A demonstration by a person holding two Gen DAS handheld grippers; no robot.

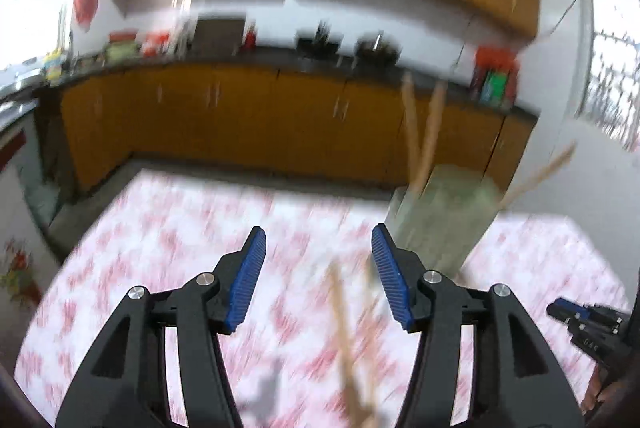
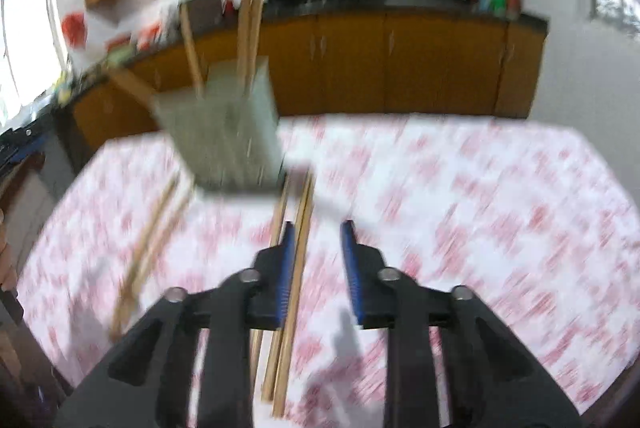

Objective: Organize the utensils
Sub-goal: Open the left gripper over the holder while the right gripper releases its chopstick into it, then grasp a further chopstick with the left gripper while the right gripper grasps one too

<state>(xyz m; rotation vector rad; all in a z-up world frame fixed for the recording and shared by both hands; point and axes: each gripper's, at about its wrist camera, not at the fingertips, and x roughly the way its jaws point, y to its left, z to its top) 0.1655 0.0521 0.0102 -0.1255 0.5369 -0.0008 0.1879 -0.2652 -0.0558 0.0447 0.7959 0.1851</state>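
A pale green utensil holder (image 1: 440, 220) stands on the table with several wooden chopsticks (image 1: 420, 136) leaning out of it. My left gripper (image 1: 318, 228) is open just left of the holder, above a blurred pair of loose chopsticks (image 1: 344, 340) that lies untouched under the gap. In the right wrist view the same holder (image 2: 224, 140) is ahead to the left. My right gripper (image 2: 318, 224) hangs low over the table, jaws narrowly apart, nothing pressed between them. Loose chopsticks (image 2: 298, 268) lie on the cloth beside and beneath its left finger. Another loose pair (image 2: 152, 248) lies further left.
The table wears a white cloth with a red pattern (image 2: 480, 228); its far edge (image 1: 260, 184) drops to the floor. Orange kitchen cabinets (image 1: 240, 116) and a cluttered counter run behind. My right gripper (image 1: 560, 308) shows at the right edge of the left wrist view.
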